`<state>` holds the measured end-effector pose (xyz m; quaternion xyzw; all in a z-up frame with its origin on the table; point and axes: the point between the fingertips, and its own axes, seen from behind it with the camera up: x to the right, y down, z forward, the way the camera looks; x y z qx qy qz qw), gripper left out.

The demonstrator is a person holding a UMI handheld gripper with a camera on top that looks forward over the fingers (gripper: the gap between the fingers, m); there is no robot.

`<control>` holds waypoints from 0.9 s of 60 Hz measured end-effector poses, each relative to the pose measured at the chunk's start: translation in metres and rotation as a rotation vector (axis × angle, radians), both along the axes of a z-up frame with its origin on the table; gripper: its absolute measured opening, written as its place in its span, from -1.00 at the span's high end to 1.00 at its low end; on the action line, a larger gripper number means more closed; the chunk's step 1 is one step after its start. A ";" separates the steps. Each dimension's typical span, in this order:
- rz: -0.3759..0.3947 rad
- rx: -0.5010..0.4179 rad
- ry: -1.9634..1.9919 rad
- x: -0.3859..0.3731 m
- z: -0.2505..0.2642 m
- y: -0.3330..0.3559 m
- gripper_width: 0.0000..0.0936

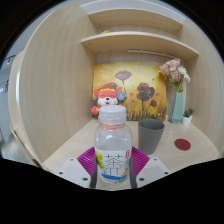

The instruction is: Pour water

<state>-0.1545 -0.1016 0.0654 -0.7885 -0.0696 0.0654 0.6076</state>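
A: Step in hand? I read it as the carry, before any tilt. The hand-held gripper (113, 163) is closed on the water bottle (113, 145); both pink pads (89, 158) press its sides at label height.

B: And where does the bottle sit?

A: Between the fingers, close to the camera, over the near part of the wooden surface (165, 150). Whether its base touches the wood I cannot tell; the fingers hide it.

B: Orientation?

A: Long axis vertical, neck and white cap (112, 114) pointing straight up. Cap looks on (so pouring would need it off first, by my judgement).

B: Target?

A: Likely the dark grey cup (151, 135), upright, mouth up, beyond the fingers and a little to the right of the bottle, clearly apart from it.

B: Next move calls for?

A: A short reach toward the cup, neck brought over its rim, then a roll of the wrist so the long axis leans toward the cup. Grip must stay firm at the label.

B: Anything nearby?

A: A plush toy (108, 98) behind the bottle, a flower painting (135, 80) at the back wall, a vase of flowers (176, 82) to the right, a red disc (182, 144) on the wood.
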 end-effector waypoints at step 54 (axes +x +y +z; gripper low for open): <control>-0.226 -0.138 1.120 -0.016 0.119 0.116 0.13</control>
